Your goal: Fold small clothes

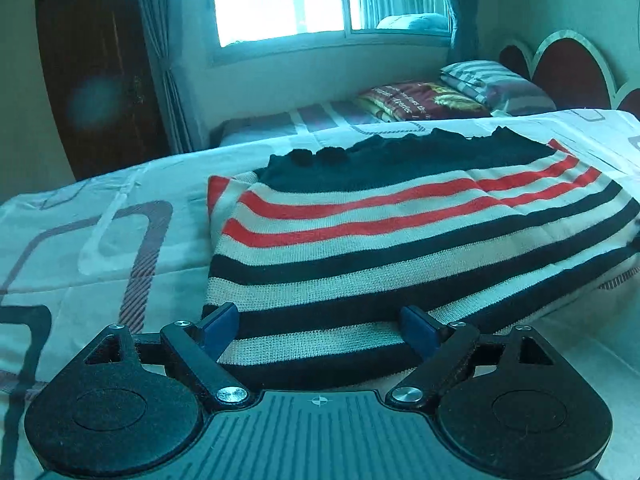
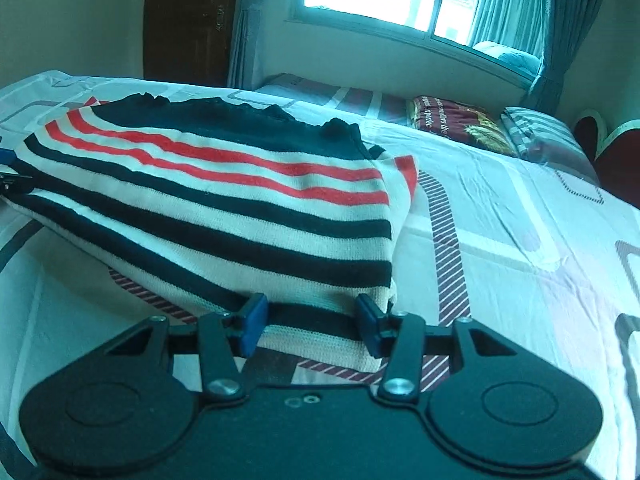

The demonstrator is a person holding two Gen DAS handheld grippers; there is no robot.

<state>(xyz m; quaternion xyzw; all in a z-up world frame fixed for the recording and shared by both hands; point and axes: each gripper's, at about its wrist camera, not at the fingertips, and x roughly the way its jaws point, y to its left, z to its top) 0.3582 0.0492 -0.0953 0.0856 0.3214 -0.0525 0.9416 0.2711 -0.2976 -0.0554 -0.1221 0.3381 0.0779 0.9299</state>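
A knitted sweater with cream, black and red stripes and a black frilled top lies folded on the bed. In the left wrist view my left gripper stands wide open at the near hem, and the flat cloth runs between its blue pads without being squeezed. The right wrist view shows the same sweater from its other end. My right gripper is about half open over the hem near the corner, its pads flanking flat, unbunched cloth. A bit of the left gripper shows at that view's left edge.
The bed sheet is pale with rounded-square prints. Behind it stands a second bed with a striped pillow and a dark red printed cushion, under a bright window. A dark wooden door is at the left, a red headboard at the right.
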